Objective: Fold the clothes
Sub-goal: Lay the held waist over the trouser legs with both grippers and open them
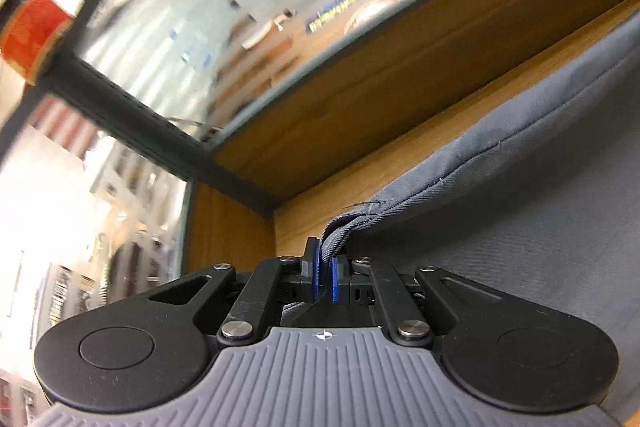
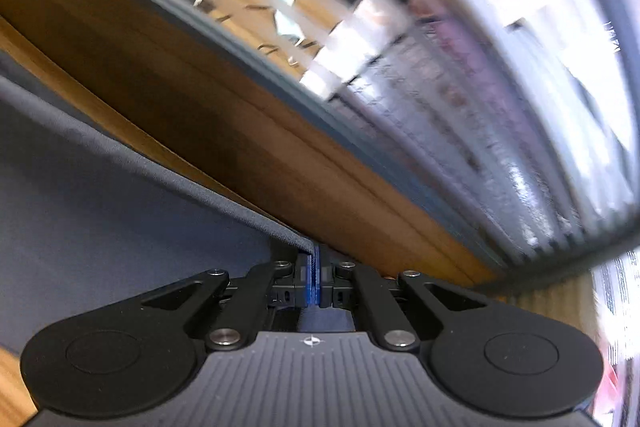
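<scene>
A grey-blue woven cotton garment (image 1: 520, 227) is lying stretched over a light wooden tabletop (image 1: 400, 147), close to the wooden back panel (image 1: 400, 67) rising along the table's far edge. The left gripper (image 1: 326, 275) is pinching a thick, stitched, bunched corner of the cloth between its blue pads (image 1: 316, 275). In the right wrist view, the right gripper (image 2: 316, 283) is clamping a thinner single edge of the same garment (image 2: 120, 207), the cloth hem running taut away to the left.

Likely risks: the thin edge in the right claw is sitting shallow and could be slipping out under tension; uneven pulling between the two hands could be skewing the fold; the raised panel close ahead could be catching the fingers.

No containers are showing clearly; blurred items behind the panel cannot be identified
</scene>
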